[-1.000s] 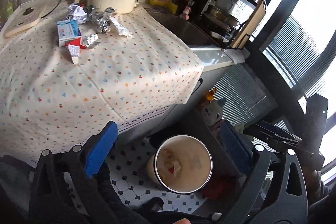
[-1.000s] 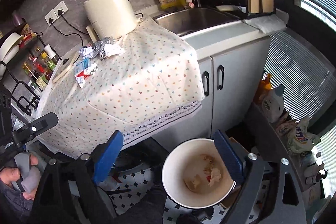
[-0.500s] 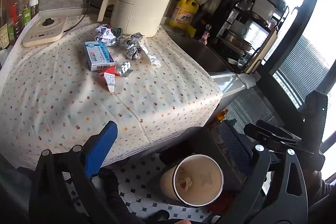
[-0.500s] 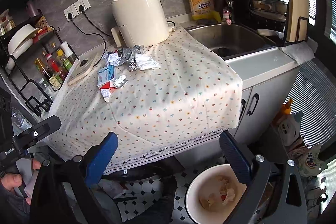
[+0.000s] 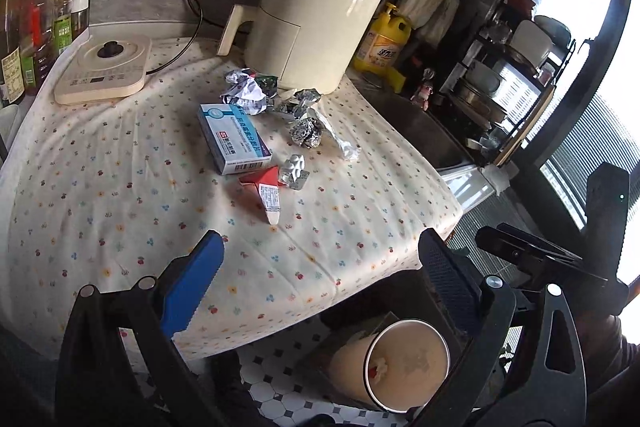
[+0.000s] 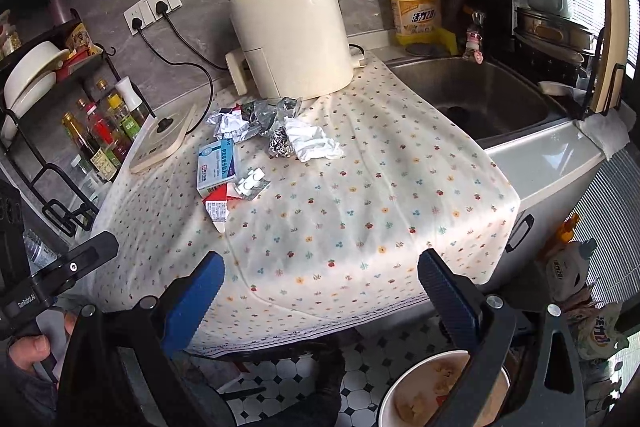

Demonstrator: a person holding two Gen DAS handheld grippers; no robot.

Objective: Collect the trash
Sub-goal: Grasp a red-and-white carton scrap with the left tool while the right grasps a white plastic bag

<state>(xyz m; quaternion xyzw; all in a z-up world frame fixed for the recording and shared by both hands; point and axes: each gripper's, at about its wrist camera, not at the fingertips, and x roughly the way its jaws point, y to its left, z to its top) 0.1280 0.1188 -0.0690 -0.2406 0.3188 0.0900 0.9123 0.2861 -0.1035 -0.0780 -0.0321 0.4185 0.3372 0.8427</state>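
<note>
Left wrist view: the left gripper (image 5: 320, 287) stands wide open, nothing between its blue pads, hovering over the near edge of the flowered tablecloth (image 5: 120, 195). The trash lies well beyond it, in front of the cream air fryer (image 5: 312, 31): a blue medicine box (image 5: 234, 139), a red packet (image 5: 266, 191) just nearer than the box, a blister pack (image 5: 294, 169) touching the packet, a foil ball (image 5: 306, 133) and crumpled wrappers (image 5: 248, 93) close to the fryer's base. The trash bin (image 5: 404, 367) sits on the floor below the table edge, under the gripper's right finger.

Right wrist view: the right gripper (image 6: 320, 287) is likewise spread wide and empty above the cloth's near edge. The same litter sits in front of the fryer, with a white tissue (image 6: 314, 143) to its right. The bin shows at the bottom, partly hidden.
</note>
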